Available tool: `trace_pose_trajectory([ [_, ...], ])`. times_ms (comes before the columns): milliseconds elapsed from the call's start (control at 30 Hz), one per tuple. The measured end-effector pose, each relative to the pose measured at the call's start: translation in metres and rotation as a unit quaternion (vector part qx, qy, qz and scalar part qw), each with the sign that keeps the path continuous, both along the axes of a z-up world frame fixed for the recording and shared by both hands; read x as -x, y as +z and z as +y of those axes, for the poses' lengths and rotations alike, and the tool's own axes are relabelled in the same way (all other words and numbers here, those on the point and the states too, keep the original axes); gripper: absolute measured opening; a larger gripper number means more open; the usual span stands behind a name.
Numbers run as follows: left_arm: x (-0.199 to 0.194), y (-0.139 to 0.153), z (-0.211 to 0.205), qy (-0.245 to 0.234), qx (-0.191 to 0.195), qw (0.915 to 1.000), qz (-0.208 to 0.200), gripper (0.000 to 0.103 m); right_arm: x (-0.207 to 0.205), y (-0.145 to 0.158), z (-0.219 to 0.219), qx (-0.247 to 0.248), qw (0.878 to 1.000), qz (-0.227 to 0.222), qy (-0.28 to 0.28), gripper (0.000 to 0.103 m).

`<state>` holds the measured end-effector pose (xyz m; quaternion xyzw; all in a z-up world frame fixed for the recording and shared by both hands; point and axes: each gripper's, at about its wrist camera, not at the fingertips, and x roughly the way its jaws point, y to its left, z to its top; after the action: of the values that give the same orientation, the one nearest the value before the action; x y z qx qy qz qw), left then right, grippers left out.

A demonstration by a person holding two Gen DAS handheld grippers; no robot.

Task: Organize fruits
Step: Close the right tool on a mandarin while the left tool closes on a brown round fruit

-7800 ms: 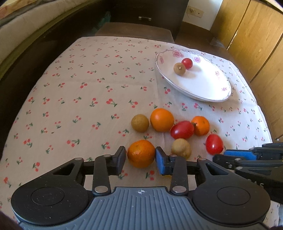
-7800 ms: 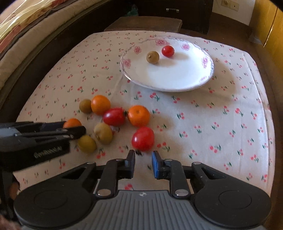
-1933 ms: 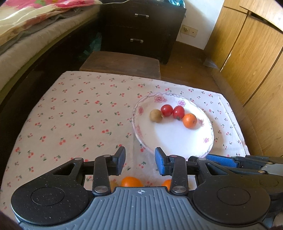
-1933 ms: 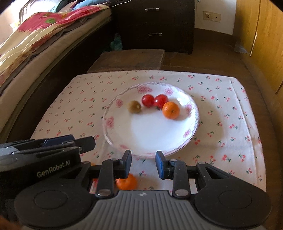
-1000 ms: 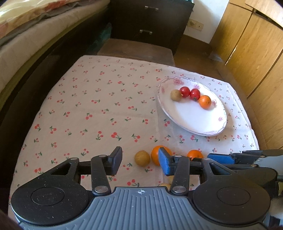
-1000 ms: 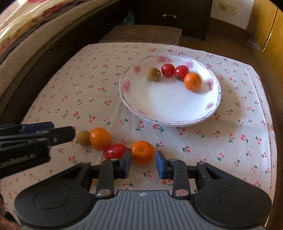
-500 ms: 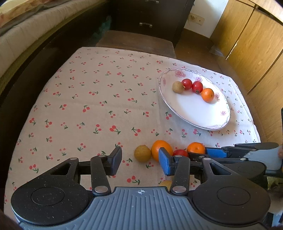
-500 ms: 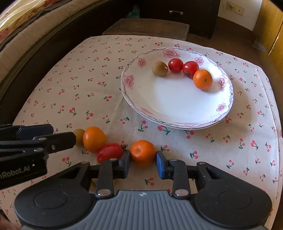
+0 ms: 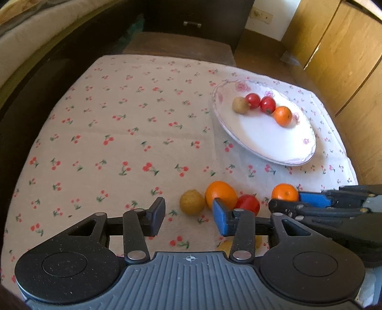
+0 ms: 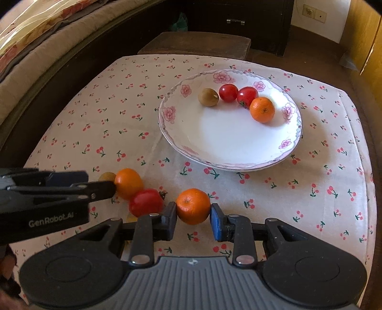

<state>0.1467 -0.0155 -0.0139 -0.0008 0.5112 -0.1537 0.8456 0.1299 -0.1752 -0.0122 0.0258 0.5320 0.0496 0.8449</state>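
A white flowered plate (image 10: 290, 140) (image 9: 308, 145) holds a kiwi (image 10: 208, 96), two red tomatoes (image 10: 228, 92) and an orange (image 10: 262, 109). On the cloth near me lie a kiwi (image 9: 192, 202), an orange (image 9: 220, 193), a red tomato (image 9: 248, 204) and a second orange (image 10: 193, 206) (image 9: 284, 192). My right gripper (image 10: 193, 220) is open with its jaws on either side of that second orange, not squeezing it. My left gripper (image 9: 188, 218) is open and empty, just in front of the near kiwi. Another yellowish fruit (image 9: 225, 245) shows partly under my left gripper.
The table wears a cherry-print cloth (image 9: 119, 143). A dark stool (image 10: 195, 45) stands behind the table, a bed (image 10: 35, 47) to the left, wooden cupboards (image 9: 339, 59) to the right and a dark dresser (image 10: 238, 21) at the back.
Both grippers have come down and forward towards the loose fruit. My right gripper's jaws now sit around the right-hand orange. The left jaws have opened wider.
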Motion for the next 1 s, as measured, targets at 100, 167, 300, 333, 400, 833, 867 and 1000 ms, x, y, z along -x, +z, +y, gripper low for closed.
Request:
trace_pose_trajectory([
  [100,-0.001,0.001,-0.005,-0.005,0.002,1.0000,-0.008,0.055,0.000,0.000,-0.003,-0.001,1.000,0.001,0.000,0.031],
  [167,-0.002,0.001,-0.007,-0.004,0.006,0.9999,-0.008,0.055,0.001,0.000,-0.006,-0.002,1.000,0.001,-0.002,0.031],
  [300,0.002,0.002,-0.005,-0.014,0.001,0.9999,-0.004,0.051,0.001,0.001,-0.012,-0.007,1.000,-0.002,-0.007,0.031],
  [333,0.003,0.001,-0.005,-0.013,-0.002,0.9999,-0.005,0.051,0.000,0.003,-0.013,-0.009,1.000,-0.004,-0.009,0.031],
  [400,0.002,0.001,-0.001,-0.005,0.000,1.0000,-0.002,0.051,0.001,0.006,-0.013,-0.013,1.000,-0.008,-0.009,0.031],
  [833,-0.010,-0.014,-0.004,0.011,-0.008,0.9998,0.011,0.051,0.002,0.005,-0.012,-0.011,1.000,-0.007,-0.006,0.031],
  [867,-0.010,-0.014,-0.006,0.009,-0.014,0.9999,0.003,0.051,0.001,0.004,-0.011,-0.011,1.000,-0.006,-0.005,0.031],
  [1000,-0.011,-0.014,-0.012,0.006,-0.014,0.9999,0.001,0.046,0.000,0.001,-0.011,-0.009,1.000,-0.004,-0.005,0.031],
])
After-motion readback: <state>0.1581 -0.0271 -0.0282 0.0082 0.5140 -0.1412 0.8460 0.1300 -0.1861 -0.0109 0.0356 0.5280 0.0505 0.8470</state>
